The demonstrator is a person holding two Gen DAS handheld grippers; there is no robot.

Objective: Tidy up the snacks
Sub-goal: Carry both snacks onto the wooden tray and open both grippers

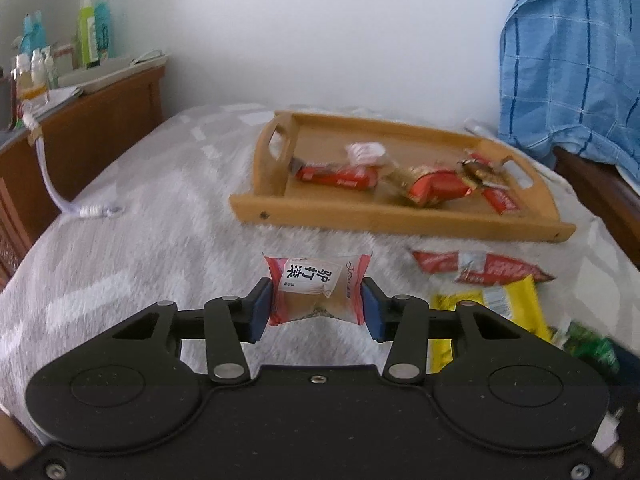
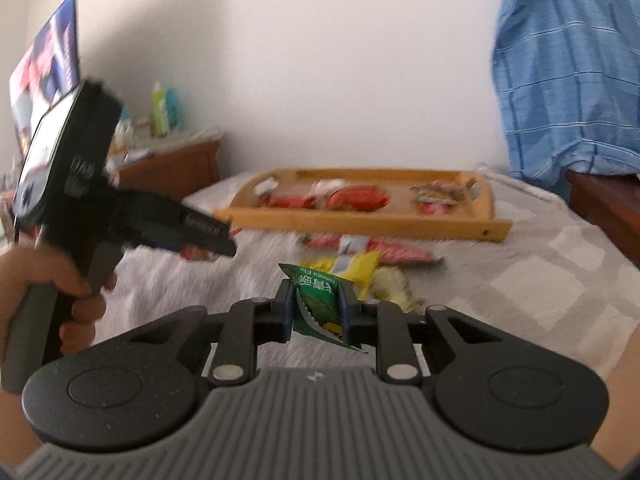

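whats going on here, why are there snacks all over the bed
A person is sorting snacks with a hand-held gripper in each hand. The left gripper is shut on a pink-and-white packet, and the right gripper is shut on a green packet; both are held above the bed. A wooden tray ahead already holds several red-wrapped snacks. A red packet and a yellow packet lie on the blanket in front of the tray.

Both wrist views are aimed low across the bed toward the white wall. The wooden tray (image 1: 400, 216) (image 2: 360, 220) and hanging blue shirt (image 1: 572, 60) (image 2: 568, 72) are shared.
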